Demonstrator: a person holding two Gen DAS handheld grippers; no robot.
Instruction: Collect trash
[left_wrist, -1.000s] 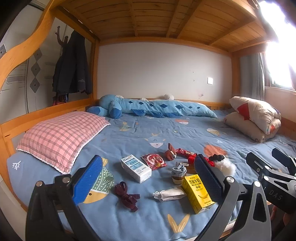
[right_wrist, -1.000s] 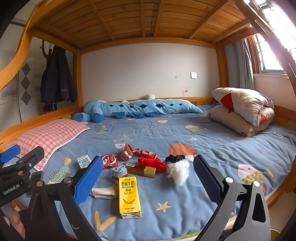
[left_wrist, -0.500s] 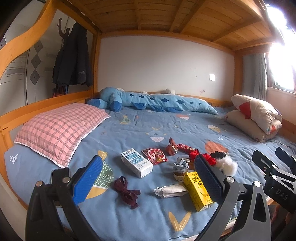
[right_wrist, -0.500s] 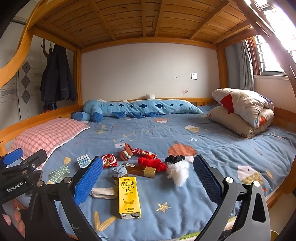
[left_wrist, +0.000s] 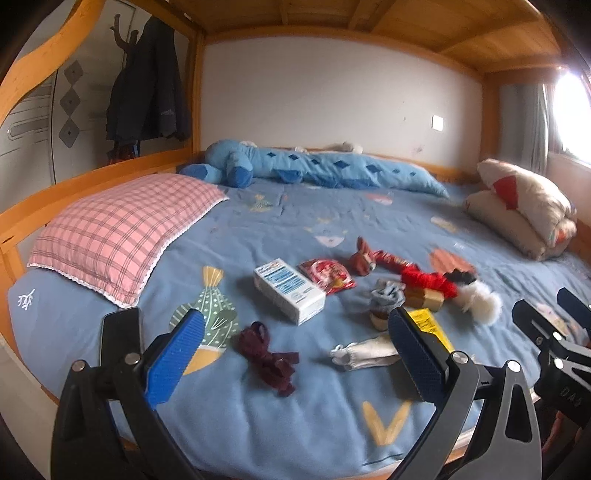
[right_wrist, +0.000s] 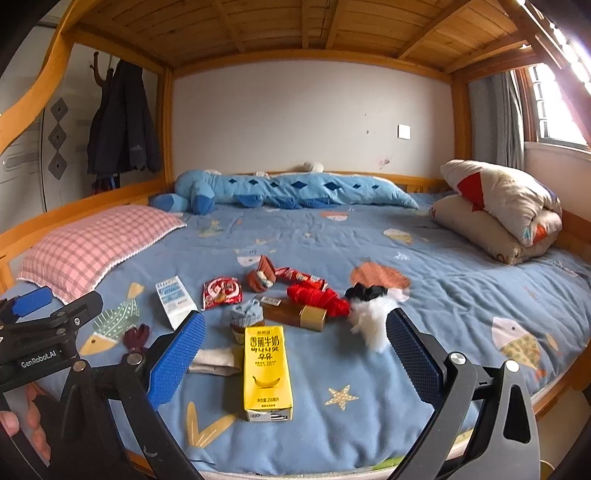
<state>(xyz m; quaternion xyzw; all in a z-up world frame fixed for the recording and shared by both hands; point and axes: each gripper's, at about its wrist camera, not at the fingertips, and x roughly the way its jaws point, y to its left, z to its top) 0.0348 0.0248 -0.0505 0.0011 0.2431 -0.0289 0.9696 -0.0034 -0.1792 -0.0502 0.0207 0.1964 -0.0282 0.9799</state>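
Observation:
Trash and small items lie on the blue bedspread (right_wrist: 443, 280). A yellow banana milk carton (right_wrist: 267, 373) lies nearest, between the fingers of my open right gripper (right_wrist: 293, 354) and a little beyond them. Past it sit a white box (left_wrist: 289, 290), a red snack packet (left_wrist: 327, 275), a brown and gold box (right_wrist: 295, 314), red yarn (right_wrist: 317, 297), a white fluffy thing (right_wrist: 371, 319), a rolled white sock (left_wrist: 364, 354) and a dark red cloth (left_wrist: 267, 356). My left gripper (left_wrist: 291, 354) is open above the dark red cloth and the sock, holding nothing.
A pink checked pillow (left_wrist: 122, 225) lies at the left, a long blue plush (right_wrist: 280, 190) along the back wall, and a folded quilt (right_wrist: 506, 210) at the right. Wooden bunk rails (left_wrist: 85, 184) and slats close in the sides and top. A dark coat (right_wrist: 122, 122) hangs at the left.
The left gripper has tilted down and moved closer to the bed, so the items look larger and higher in its view. The right gripper has barely moved.

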